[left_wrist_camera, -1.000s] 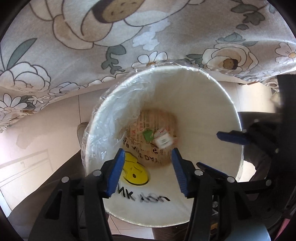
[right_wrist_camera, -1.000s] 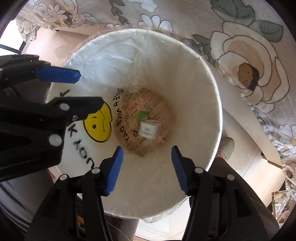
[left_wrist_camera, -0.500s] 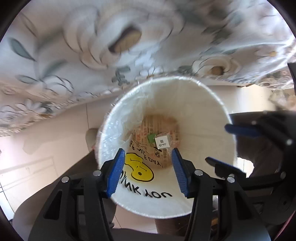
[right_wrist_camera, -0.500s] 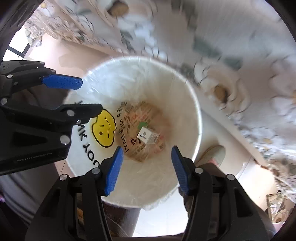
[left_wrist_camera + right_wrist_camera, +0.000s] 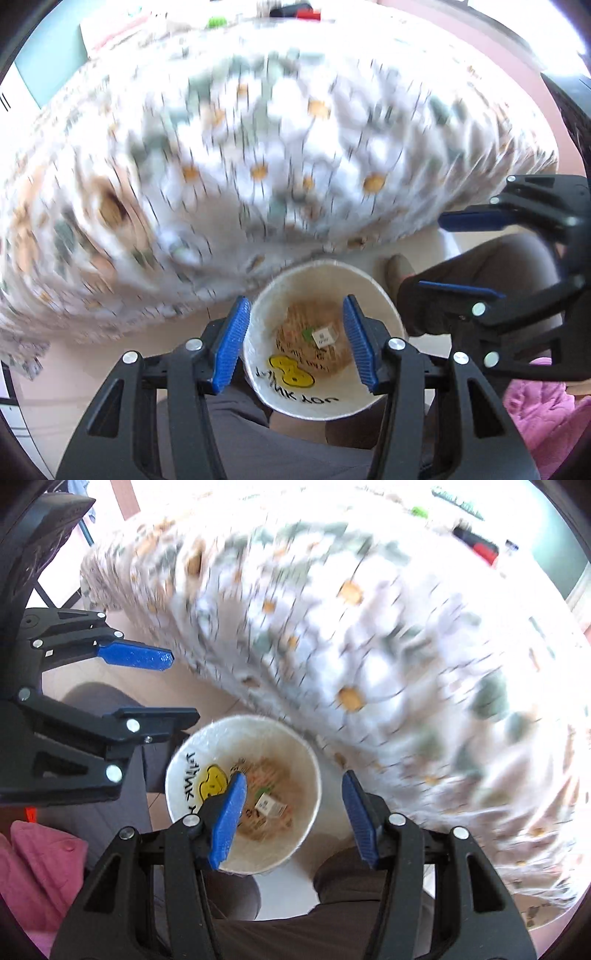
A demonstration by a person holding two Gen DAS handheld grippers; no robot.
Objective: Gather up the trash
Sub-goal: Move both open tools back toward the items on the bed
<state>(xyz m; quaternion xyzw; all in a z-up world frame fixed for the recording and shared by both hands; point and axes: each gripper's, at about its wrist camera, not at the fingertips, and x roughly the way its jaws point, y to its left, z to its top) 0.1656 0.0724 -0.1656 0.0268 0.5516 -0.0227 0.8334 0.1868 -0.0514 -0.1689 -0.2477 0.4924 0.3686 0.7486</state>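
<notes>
White and round, a plastic-lined paper trash bin (image 5: pixel 373 391) with a yellow smiley face (image 5: pixel 291 373) printed on its inner wall sits low in both wrist views, just beside the near edge of a table draped in a blurred floral tablecloth (image 5: pixel 258 155). At the bottom of the bin lies a crumpled brown printed wrapper (image 5: pixel 314 354), and on it rest a small white box with a dark label (image 5: pixel 325 336) and a green scrap (image 5: pixel 306 334) touching its left side. Left gripper (image 5: pixel 295 339) hangs above the bin with its blue-padded fingers (image 5: pixel 229 343) spread wide and nothing between them; the bin's opening shows through the gap. Right gripper (image 5: pixel 295 819) is likewise spread wide and empty, its left finger over the bin's mouth and its right finger beyond the rim, toward the table. Each gripper appears side-on in the other's view, well above the bin. On the far side of the tablecloth sit a red and black object (image 5: pixel 480 544) and a small green thing (image 5: pixel 419 511), too blurred to identify. Pink fabric (image 5: pixel 546 417) shows at the near right of the left view.
</notes>
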